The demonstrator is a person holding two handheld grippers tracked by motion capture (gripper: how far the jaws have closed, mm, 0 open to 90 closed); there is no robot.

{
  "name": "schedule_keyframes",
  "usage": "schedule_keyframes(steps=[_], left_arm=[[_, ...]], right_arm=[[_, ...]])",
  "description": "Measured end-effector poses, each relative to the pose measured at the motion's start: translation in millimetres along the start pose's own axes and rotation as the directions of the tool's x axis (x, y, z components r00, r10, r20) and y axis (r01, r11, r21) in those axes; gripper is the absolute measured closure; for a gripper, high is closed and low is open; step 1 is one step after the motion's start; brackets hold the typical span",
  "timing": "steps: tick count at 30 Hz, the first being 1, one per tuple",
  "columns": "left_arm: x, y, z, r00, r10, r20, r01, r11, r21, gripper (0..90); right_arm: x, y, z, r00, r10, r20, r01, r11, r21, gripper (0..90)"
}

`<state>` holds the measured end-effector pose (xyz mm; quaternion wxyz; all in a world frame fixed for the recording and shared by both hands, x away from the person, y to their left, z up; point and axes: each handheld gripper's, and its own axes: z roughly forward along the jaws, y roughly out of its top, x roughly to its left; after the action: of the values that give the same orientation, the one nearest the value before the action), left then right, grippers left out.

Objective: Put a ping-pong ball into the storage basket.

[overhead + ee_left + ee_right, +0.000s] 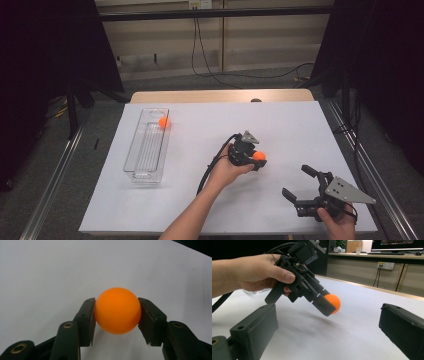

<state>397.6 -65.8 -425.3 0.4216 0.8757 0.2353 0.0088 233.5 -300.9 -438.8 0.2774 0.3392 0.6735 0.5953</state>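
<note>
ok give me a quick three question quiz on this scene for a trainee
1. True or false: the left gripper is shut on an orange ball.
2. Where does the second orange ball lie?
A. in the clear tray
B. on the bare table
C. between the right gripper's jaws
3. Fill in: the right gripper holds its jaws ____, with nothing between them.

Key: 1 true; 2 A; 3 open.
</note>
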Motion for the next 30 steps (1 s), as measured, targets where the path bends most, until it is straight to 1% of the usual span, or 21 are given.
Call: schedule_keyframes(steps=[5, 8, 12, 16, 18, 19, 21, 22, 28, 30], left_arm=[[1.4, -2.2, -2.8, 1.0, 0.0, 0.005, 0.001, 1.0, -0.008, 50.8], [2.7, -4.5, -4.4, 1.0, 0.001, 0.005, -0.001, 1.0, -0.002, 50.8], [3.7, -7.2, -6.4, 0.9999, -0.007, 0.009, 0.007, 1.0, 0.0, 50.8], [3.8, -9.5, -9.6, 1.0, -0.001, 0.009, 0.0, 0.9999, 0.011, 50.8], [4.1, -11.5, -10.7, 1.0, -0.001, 0.009, 0.001, 0.9999, 0.012, 50.8], [4.2, -12.4, -11.4, 0.9998, -0.009, 0.016, 0.009, 0.9999, 0.014, 50.8], [5.4, -13.8, -12.9, 0.9999, -0.004, 0.016, 0.004, 0.9999, 0.015, 50.8], [5.4, -14.3, -13.9, 0.9998, -0.009, 0.015, 0.009, 0.9998, 0.018, 50.8], [4.8, -15.1, -16.9, 0.9997, -0.01, 0.022, 0.01, 0.9999, 0.014, 50.8], [5.6, -15.8, -17.5, 0.9998, -0.009, 0.016, 0.009, 0.9998, 0.019, 50.8]], right_arm=[[0.1, 0.0, -0.6, 1.0, 0.0, 0.001, 0.0, 1.0, 0.0, 1.2], [0.3, 0.0, -0.6, 1.0, 0.0, -0.001, 0.0, 1.0, 0.0, 1.3], [-0.1, 0.0, 0.0, 1.0, -0.001, -0.001, 0.001, 1.0, -0.002, 1.2], [-0.4, 0.0, 0.7, 1.0, -0.001, -0.002, 0.001, 1.0, -0.002, 1.2], [-0.2, 0.0, 0.6, 1.0, 0.0, -0.003, 0.0, 1.0, -0.002, 1.2], [-0.2, 0.0, 0.5, 1.0, 0.0, -0.003, 0.0, 1.0, -0.003, 1.2], [-0.3, 0.1, 0.4, 1.0, -0.001, -0.003, 0.001, 1.0, -0.005, 1.2], [-0.2, 0.1, 0.4, 1.0, 0.0, -0.003, 0.0, 1.0, -0.004, 1.2], [0.2, 0.0, 0.7, 1.0, -0.001, -0.004, 0.001, 1.0, -0.002, 1.2], [0.1, 0.0, 0.6, 1.0, 0.0, -0.003, 0.0, 1.0, -0.002, 1.2]])
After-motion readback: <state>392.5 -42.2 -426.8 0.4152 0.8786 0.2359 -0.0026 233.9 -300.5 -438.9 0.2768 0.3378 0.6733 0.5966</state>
